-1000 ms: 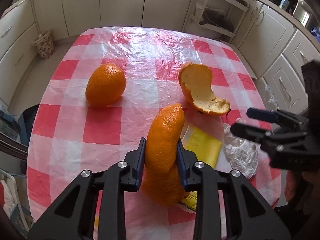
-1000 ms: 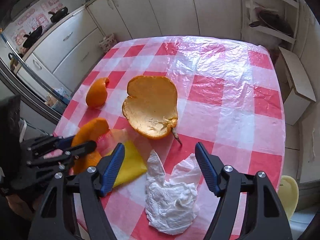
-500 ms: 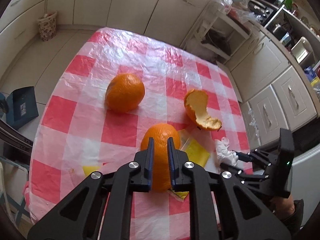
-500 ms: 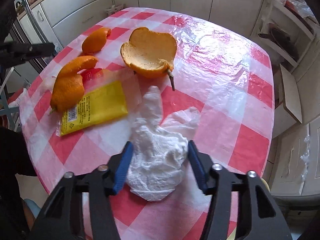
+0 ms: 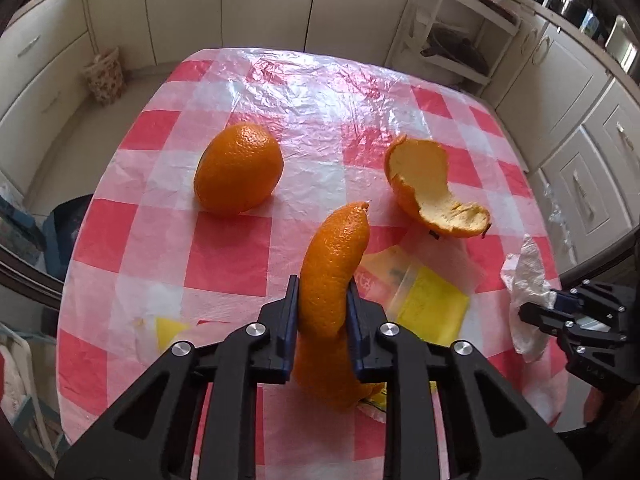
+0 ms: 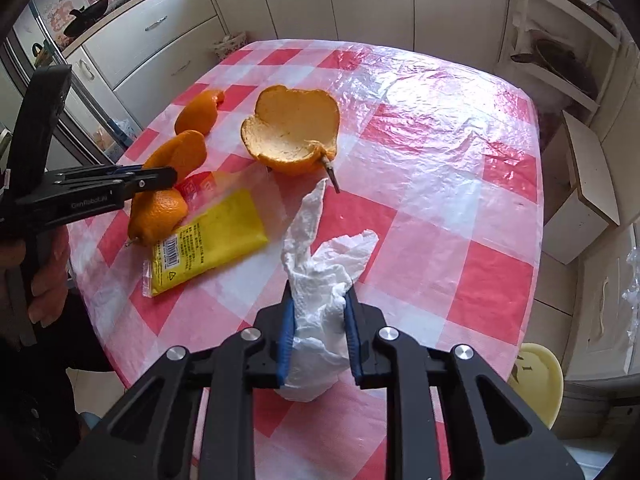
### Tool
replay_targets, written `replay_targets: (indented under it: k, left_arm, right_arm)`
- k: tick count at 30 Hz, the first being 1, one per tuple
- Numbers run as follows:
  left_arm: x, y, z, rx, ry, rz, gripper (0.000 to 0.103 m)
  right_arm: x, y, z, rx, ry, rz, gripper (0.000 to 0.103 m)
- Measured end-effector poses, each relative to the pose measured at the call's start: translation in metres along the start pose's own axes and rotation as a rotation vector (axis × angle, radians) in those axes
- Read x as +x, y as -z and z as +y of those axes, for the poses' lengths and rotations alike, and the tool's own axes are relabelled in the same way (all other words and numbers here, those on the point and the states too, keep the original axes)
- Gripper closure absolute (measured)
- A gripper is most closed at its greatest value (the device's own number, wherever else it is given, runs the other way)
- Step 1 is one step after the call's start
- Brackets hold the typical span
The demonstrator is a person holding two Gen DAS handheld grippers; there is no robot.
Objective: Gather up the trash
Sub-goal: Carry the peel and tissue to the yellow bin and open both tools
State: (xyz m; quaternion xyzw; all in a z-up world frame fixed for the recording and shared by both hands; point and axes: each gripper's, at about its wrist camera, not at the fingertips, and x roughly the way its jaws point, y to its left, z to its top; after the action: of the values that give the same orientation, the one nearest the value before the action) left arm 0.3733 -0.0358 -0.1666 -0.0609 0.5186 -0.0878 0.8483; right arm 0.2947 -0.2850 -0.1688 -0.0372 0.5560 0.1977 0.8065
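We hold, lower centre of each frame: left tool [image 5: 322, 316] clamping long orange peel [image 5: 332, 276], its jaws lately easing wider; right tool [image 6: 319, 330], jaws lately narrowing, pinching crumpled white tissue [image 6: 316, 292].

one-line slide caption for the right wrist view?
Right gripper clamps crumpled white tissue above red-checked tablecloth.

long orange peel [image 5: 334, 272]: upright, pinched | white tissue [image 6: 316, 304]: crumpled, pinched | cupped peel [image 6: 292, 136]: on cloth
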Motion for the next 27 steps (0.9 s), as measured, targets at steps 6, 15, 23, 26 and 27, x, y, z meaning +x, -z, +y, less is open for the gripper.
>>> replay_targets:
  k: [6,15,23,26,27]
  left_arm:
    - [-0.028,-0.007,0.024,-0.091,0.159,-0.036,0.083]
    - [-0.046,-0.009,0.041,-0.180,0.434,-0.096,0.083]
    - [-0.040,0.004,-0.015,-0.064,0.524,-0.051,0.083]
    - [-0.034,0.011,-0.058,0.009,0.542,-0.022,0.083]
    - [-0.032,0.013,-0.071,0.028,0.548,-0.015,0.083]
  right_arm:
    - [-0.013,-0.003,-0.010,0.057,-0.049,-0.039,0.080]
    - [-0.026,-0.007,-0.011,0.061,-0.023,-0.062,0.080]
    - [-0.048,0.024,-0.069,0.154,0.119,-0.060,0.079]
    - [-0.052,0.043,-0.097,0.202,0.182,-0.034,0.079]
    - [-0.053,0.049,-0.105,0.219,0.197,-0.024,0.079]
